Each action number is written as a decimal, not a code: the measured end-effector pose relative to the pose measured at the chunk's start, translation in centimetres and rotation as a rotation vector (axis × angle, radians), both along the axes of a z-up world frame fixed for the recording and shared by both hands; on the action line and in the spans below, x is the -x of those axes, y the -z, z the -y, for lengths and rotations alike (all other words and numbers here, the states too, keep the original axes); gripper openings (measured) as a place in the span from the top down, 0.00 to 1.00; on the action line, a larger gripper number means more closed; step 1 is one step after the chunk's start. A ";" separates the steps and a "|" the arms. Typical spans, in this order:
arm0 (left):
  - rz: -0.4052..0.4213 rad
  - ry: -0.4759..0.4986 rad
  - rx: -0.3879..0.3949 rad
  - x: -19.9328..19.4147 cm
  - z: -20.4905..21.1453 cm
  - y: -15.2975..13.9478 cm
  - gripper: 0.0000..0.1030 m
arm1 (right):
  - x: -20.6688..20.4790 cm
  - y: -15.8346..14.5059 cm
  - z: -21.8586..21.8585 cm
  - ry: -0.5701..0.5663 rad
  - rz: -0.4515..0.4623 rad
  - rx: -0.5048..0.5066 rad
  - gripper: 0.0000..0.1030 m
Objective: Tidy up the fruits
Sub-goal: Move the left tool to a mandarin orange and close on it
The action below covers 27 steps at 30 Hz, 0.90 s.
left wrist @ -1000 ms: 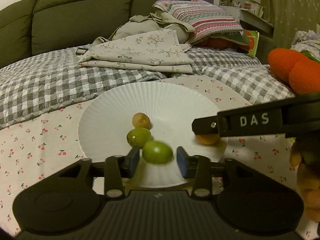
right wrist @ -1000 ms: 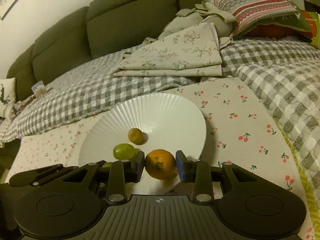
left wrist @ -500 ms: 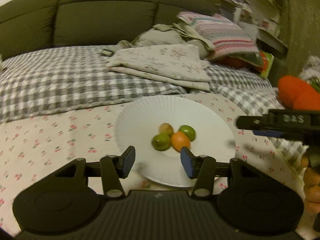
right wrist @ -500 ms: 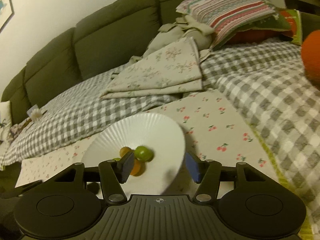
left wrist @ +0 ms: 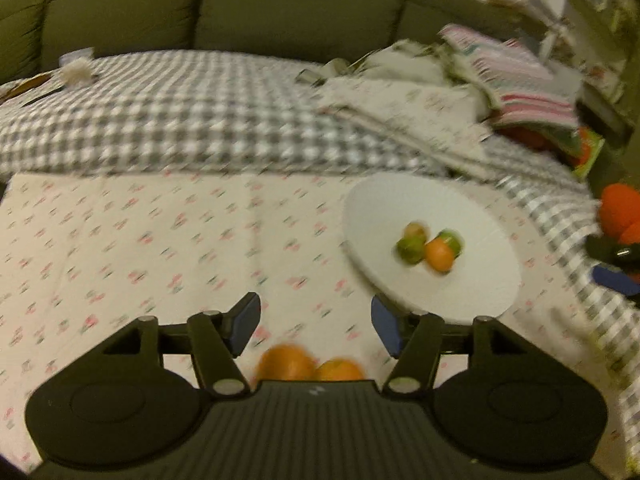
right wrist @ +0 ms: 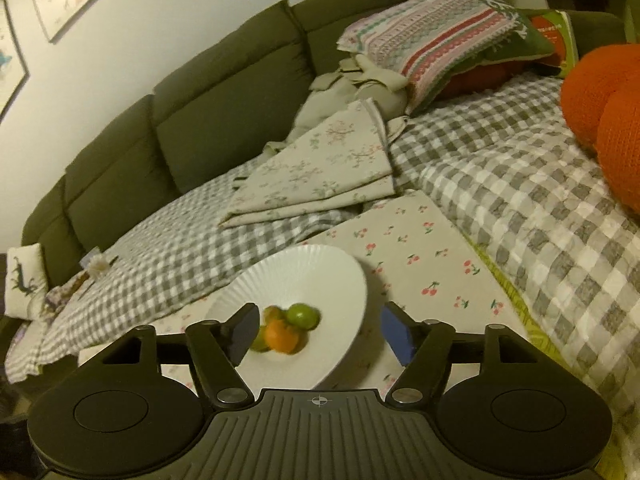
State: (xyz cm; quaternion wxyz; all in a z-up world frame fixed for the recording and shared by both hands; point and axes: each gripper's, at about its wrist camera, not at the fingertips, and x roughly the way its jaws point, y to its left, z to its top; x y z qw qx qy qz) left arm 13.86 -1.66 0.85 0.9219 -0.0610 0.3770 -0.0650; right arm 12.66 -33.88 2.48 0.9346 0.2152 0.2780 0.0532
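Note:
A white ribbed plate (left wrist: 404, 204) lies on the cherry-print cloth, right of my left gripper (left wrist: 315, 324). On it cluster an orange (left wrist: 439, 255), two green fruits (left wrist: 410, 249) and a brownish fruit (left wrist: 416, 230). Two more oranges (left wrist: 286, 366) lie on the cloth just under the left gripper, whose jaws are opening with nothing between them. In the right wrist view my right gripper (right wrist: 319, 332) hangs back from the plate (right wrist: 304, 276); its jaws are opening and grip nothing. The orange (right wrist: 282, 335) and a green fruit (right wrist: 303, 315) rest beyond its left finger.
A grey checked blanket (right wrist: 520, 200) surrounds the cloth. Folded floral fabric (right wrist: 320, 168) and a striped pillow (right wrist: 432, 36) lie behind the plate, before a green sofa back (left wrist: 280, 4). An orange plush (right wrist: 600, 80) sits at the right.
Both grippers let go of their fruits, a green one and an orange, which now lie in the cluster on the plate. Both pulled back and widened; the left one swung left.

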 end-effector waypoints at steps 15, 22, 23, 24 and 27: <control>-0.119 -0.085 0.089 2.1 -2.4 1.6 0.25 | 4.6 -0.9 -5.7 -0.209 -0.005 0.116 0.12; -0.167 -0.163 0.136 1.3 -3.6 2.9 0.23 | 5.7 -0.1 -7.5 -0.284 -0.037 0.150 0.11; -0.175 -0.176 0.148 1.2 -3.8 3.1 0.23 | 5.7 -0.1 -7.6 -0.288 -0.041 0.153 0.11; -0.181 -0.191 0.157 1.0 -4.0 3.4 0.23 | 5.6 0.0 -7.7 -0.292 -0.045 0.157 0.11; -0.196 -0.230 0.195 0.7 -4.3 3.9 0.23 | 5.4 0.6 -8.0 -0.299 -0.069 0.169 0.11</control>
